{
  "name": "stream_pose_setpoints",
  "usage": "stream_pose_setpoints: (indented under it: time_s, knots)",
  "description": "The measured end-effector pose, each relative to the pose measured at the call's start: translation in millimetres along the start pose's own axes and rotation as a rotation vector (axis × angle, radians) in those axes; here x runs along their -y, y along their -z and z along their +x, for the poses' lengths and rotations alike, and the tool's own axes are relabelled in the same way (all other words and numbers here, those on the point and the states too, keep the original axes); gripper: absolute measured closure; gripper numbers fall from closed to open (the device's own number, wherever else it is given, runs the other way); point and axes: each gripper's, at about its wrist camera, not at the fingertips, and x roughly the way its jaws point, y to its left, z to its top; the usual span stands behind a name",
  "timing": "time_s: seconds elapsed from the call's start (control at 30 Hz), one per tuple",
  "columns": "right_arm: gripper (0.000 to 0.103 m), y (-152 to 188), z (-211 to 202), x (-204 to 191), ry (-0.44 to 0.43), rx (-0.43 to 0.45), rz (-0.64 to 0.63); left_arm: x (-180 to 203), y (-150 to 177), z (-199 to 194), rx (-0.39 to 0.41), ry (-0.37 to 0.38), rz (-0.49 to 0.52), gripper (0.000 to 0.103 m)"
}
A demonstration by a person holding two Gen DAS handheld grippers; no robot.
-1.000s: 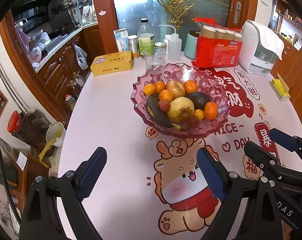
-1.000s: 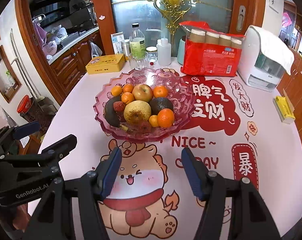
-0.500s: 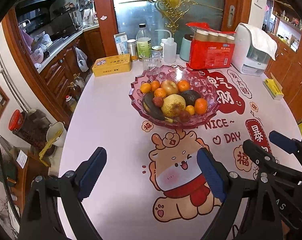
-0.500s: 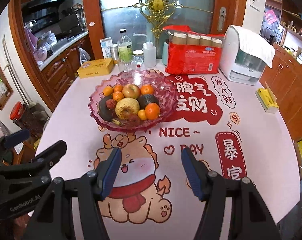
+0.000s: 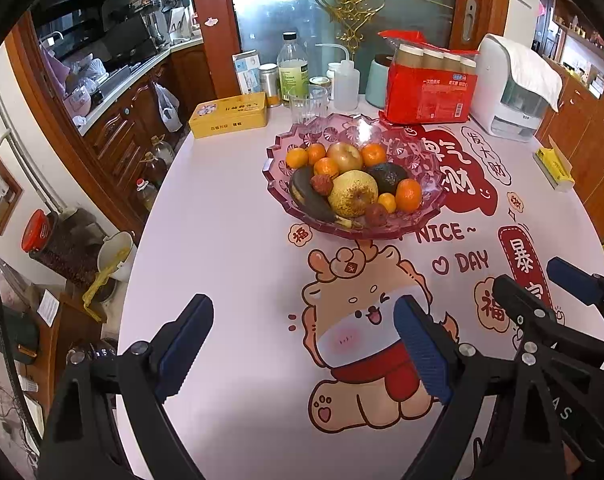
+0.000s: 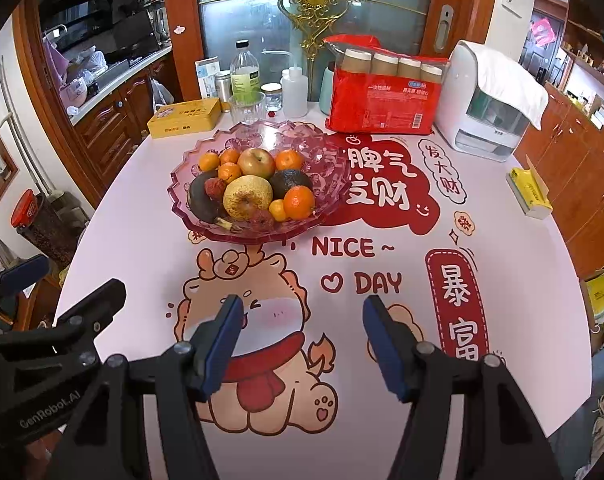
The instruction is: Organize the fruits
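A pink glass fruit bowl (image 5: 280, 148) (image 6: 330, 184) stands mid-table. It holds a yellow pear (image 5: 352, 194) (image 6: 248, 198), an apple (image 5: 344, 157) (image 6: 256, 162), a dark avocado (image 5: 388, 176) (image 6: 290, 182), a blackened banana (image 5: 308, 200) (image 6: 200, 200), several oranges and small red fruits. My left gripper (image 5: 302, 344) is open and empty above the near table, well short of the bowl. My right gripper (image 6: 302, 340) is open and empty too, over the cartoon print. Each gripper also shows at the edge of the other's view.
Behind the bowl stand a yellow tin (image 5: 230, 116), a drinking glass (image 5: 308, 102), bottles (image 5: 292, 68), a red pack of cups (image 5: 430, 88) and a white appliance (image 5: 510, 92). A yellow box (image 6: 528, 190) lies near the right edge. Kitchen cabinets are beyond the left edge.
Both grippers have pulled back and up from the bowl, which now looks smaller and farther. The jaws stay open. The fruit has not moved.
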Motion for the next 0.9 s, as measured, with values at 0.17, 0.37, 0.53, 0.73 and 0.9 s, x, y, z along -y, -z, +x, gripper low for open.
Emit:
stream_pose_setpoints:
  time_s: [0.17,0.37,0.53,0.73,0.9]
  knots:
    - [0.040,0,-1,0,0.003,0.006,0.000,0,0,0,0.001,-0.002,-0.001,0.012]
    - [0.040,0,-3,0,0.011,0.013,-0.006,0,0,0,0.000,-0.002,0.001,0.012]
    - [0.040,0,-3,0,0.009,0.013,-0.002,1,1,-1,0.001,-0.001,0.000,0.012]
    - [0.040,-3,-7,4,0.021,0.026,0.014,-1,2,-6,0.018,-0.003,-0.004,0.012]
    - [0.040,-4,-11,11,0.024,0.037,0.030,-1,2,-11,0.026,-0.001,-0.005,0.012]
